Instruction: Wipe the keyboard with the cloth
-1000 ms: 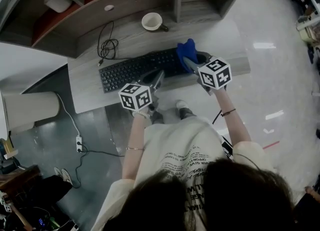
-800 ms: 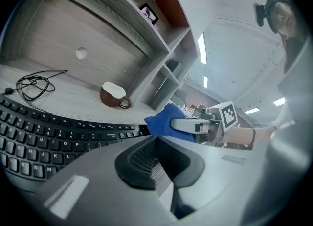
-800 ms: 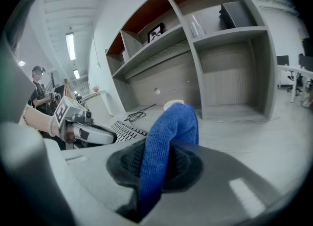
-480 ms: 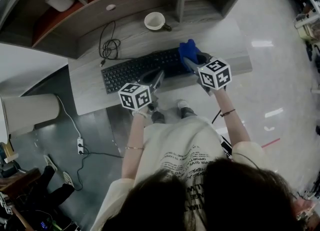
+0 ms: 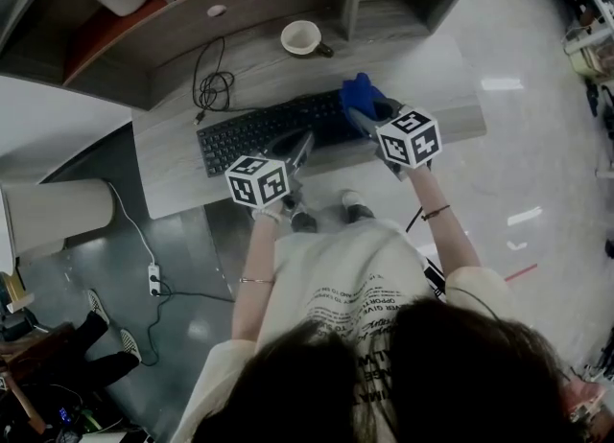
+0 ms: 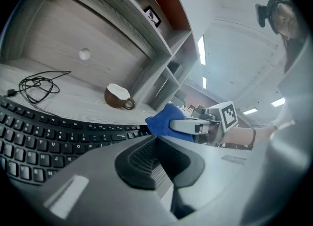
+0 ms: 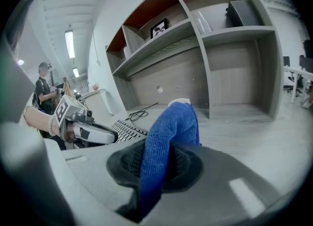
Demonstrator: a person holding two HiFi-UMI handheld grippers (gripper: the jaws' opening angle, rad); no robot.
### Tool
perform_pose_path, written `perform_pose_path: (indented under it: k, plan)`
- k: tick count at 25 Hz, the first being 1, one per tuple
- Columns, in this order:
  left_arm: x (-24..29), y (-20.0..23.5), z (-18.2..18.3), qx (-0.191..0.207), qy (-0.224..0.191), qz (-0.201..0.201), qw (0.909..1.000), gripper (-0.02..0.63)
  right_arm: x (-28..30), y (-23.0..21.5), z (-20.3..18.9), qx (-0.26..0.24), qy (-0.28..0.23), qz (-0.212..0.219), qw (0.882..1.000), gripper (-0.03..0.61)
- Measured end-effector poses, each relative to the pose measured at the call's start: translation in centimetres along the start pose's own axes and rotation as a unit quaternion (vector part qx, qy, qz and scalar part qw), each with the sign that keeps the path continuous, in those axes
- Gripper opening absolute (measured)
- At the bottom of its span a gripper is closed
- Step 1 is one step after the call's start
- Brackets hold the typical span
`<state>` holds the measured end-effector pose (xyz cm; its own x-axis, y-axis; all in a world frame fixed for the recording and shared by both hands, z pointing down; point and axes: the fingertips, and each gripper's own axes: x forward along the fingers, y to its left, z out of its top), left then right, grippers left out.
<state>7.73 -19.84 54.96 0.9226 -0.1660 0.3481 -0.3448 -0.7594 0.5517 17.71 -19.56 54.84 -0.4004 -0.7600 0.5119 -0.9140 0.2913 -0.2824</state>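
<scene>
Little had changed: the right tool (image 5: pixel 366 115), clamped on the cloth (image 5: pixel 358 93), stayed at the keyboard's (image 5: pixel 259 129) right end. The left tool (image 5: pixel 304 145) hung closed and empty. Wiping had barely advanced.

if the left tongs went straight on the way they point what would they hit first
Probably the keyboard: the left tongs, shut and empty, aim at its right-hand keys, just short of the blue cloth. Depth is unclear.

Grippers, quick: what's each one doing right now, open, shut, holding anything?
Left gripper: shut, nothing between its jaws.
Right gripper: shut on the blue cloth.
</scene>
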Motion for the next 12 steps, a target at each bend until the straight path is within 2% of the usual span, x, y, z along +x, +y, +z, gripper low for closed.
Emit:
perform_pose_path:
  k: [12]
  plan:
    - [-2.3, 2.0, 0.3, -0.009, -0.011, 0.011, 0.9998, -0.003, 2.3, 1.9, 0.1, -0.003, 0.004, 0.011, 1.0, 0.052]
